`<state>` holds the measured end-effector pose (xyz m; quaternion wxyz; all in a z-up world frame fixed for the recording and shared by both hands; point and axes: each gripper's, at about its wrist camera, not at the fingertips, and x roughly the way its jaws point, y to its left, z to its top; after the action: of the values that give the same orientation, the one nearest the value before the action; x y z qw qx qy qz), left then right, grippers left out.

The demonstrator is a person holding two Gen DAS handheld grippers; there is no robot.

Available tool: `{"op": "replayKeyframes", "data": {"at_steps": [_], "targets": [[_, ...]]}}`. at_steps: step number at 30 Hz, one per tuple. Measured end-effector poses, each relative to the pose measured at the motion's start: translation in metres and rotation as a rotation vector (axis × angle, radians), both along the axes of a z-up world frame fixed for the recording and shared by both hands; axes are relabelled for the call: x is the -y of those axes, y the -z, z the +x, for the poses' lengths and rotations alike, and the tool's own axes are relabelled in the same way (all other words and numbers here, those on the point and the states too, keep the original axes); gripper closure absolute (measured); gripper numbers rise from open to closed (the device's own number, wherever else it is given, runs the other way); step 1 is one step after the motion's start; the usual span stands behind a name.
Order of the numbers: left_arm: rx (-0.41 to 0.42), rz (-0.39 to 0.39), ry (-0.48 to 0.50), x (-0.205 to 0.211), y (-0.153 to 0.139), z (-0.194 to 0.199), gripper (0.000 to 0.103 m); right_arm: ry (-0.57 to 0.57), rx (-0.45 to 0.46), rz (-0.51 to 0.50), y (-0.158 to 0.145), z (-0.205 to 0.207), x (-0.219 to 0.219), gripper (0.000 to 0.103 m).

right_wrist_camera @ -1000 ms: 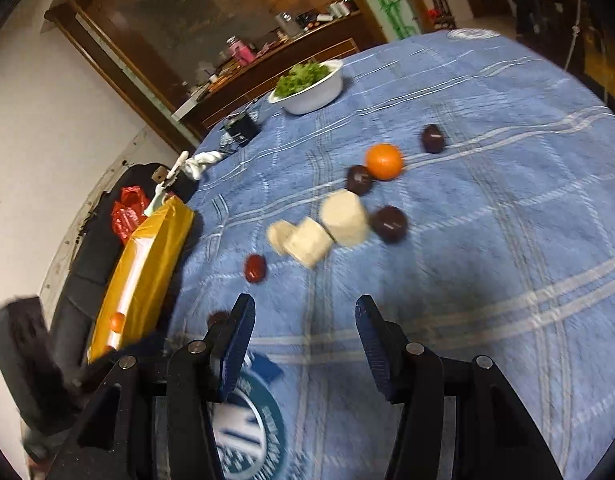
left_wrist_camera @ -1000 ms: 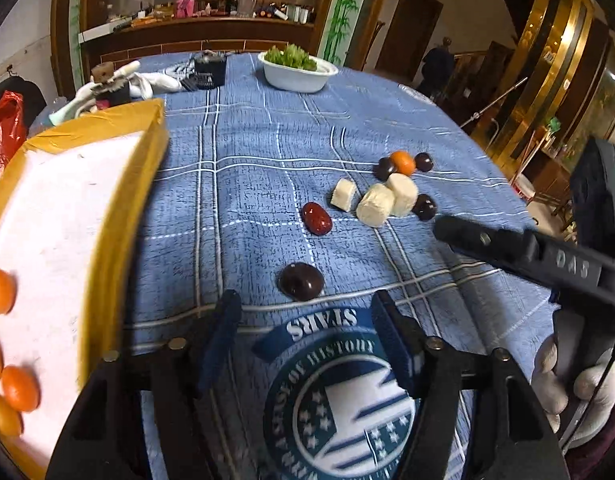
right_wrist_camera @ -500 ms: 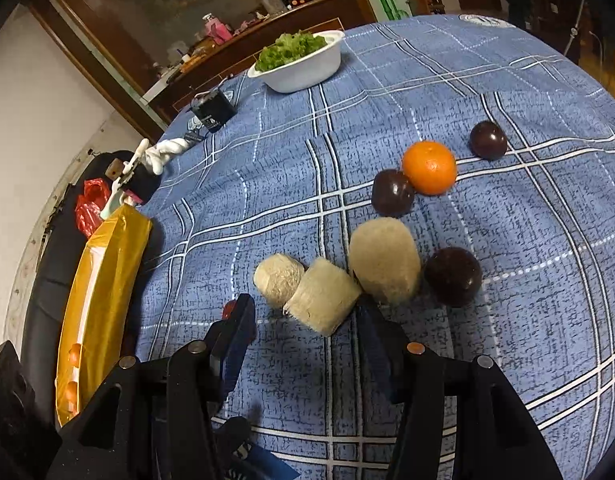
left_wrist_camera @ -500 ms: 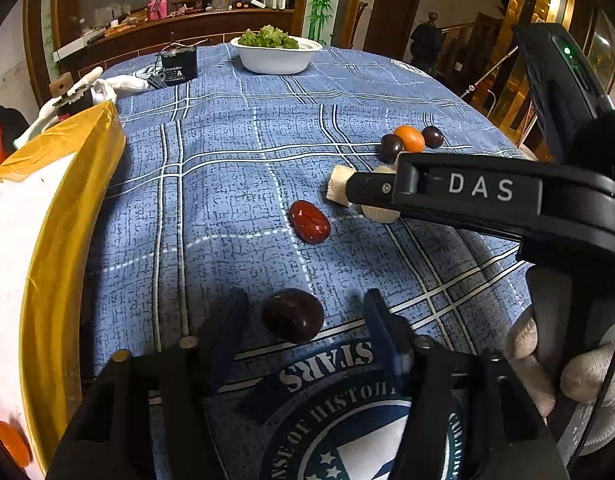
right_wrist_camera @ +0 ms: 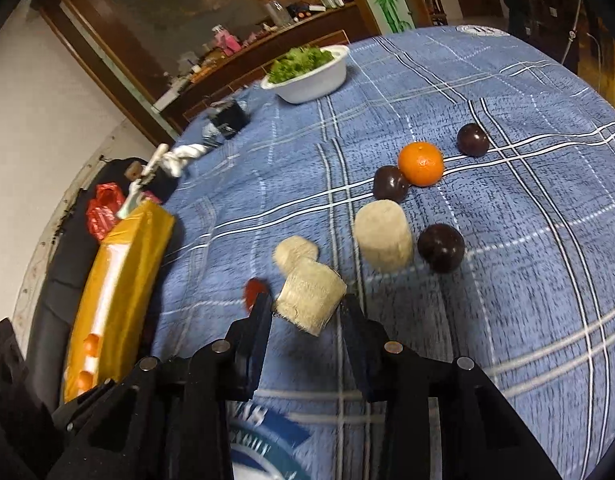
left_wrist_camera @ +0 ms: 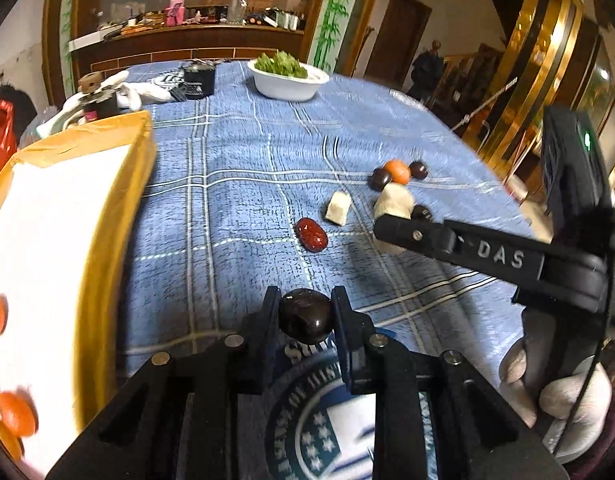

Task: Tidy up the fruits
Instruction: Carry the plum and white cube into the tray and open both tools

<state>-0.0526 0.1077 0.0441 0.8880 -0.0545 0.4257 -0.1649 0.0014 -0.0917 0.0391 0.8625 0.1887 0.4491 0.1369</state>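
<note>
My left gripper [left_wrist_camera: 306, 314] is shut on a dark plum [left_wrist_camera: 305, 315] just above the blue cloth. My right gripper [right_wrist_camera: 307, 310] is shut on a pale fibrous cylinder piece [right_wrist_camera: 310, 301]; its body crosses the left wrist view [left_wrist_camera: 487, 256]. On the cloth lie a red date [left_wrist_camera: 312, 234], two more pale pieces [right_wrist_camera: 383, 235] [right_wrist_camera: 296, 251], an orange [right_wrist_camera: 421, 163] and three dark plums [right_wrist_camera: 441, 247] [right_wrist_camera: 390, 183] [right_wrist_camera: 472, 139]. A yellow-rimmed white tray [left_wrist_camera: 119, 208] at the left holds several small oranges [left_wrist_camera: 15, 414].
A white bowl of greens [left_wrist_camera: 286, 77] stands at the table's far side, with a black box [left_wrist_camera: 198, 81] and a white cloth [left_wrist_camera: 143, 90] beside it. The table's round edge drops off at the right. A red bag [right_wrist_camera: 103, 212] lies beyond the tray.
My left gripper moved forward and shut on the dark plum. My right gripper advanced to the pale pieces and shut on the nearest one.
</note>
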Motion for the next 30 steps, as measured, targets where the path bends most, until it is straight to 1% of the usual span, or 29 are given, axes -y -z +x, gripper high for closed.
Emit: {"op": "replayKeyframes", "data": {"at_steps": [2, 7, 12, 16, 17, 21, 25, 30], "targets": [[0.017, -0.033, -0.021, -0.013, -0.010, -0.013, 0.079, -0.004, 0.020, 0.012, -0.008, -0.011, 0.001, 0.064], [0.054, -0.067, -0.093, -0.050, -0.029, -0.037, 0.079, -0.034, 0.059, 0.035, -0.025, -0.035, -0.008, 0.064], [0.094, -0.082, -0.199, -0.096, -0.045, -0.052, 0.079, -0.101, 0.096, 0.050, -0.042, -0.056, -0.033, 0.064], [0.121, -0.091, -0.299, -0.134, -0.052, -0.057, 0.079, -0.191, 0.131, 0.056, -0.055, -0.073, -0.064, 0.064], [0.124, -0.092, -0.330, -0.146, -0.052, -0.058, 0.079, -0.216, 0.137, 0.053, -0.057, -0.077, -0.073, 0.064], [0.111, -0.101, -0.398, -0.178, -0.045, -0.054, 0.078, -0.339, 0.158, 0.026, -0.063, -0.091, -0.118, 0.063], [0.068, -0.133, -0.424, -0.198, -0.030, -0.050, 0.078, -0.438, 0.174, -0.036, -0.062, -0.096, -0.163, 0.063], [0.027, -0.164, -0.440, -0.211, -0.013, -0.045, 0.078, -0.519, 0.170, -0.107, -0.050, -0.096, -0.205, 0.063]]}}
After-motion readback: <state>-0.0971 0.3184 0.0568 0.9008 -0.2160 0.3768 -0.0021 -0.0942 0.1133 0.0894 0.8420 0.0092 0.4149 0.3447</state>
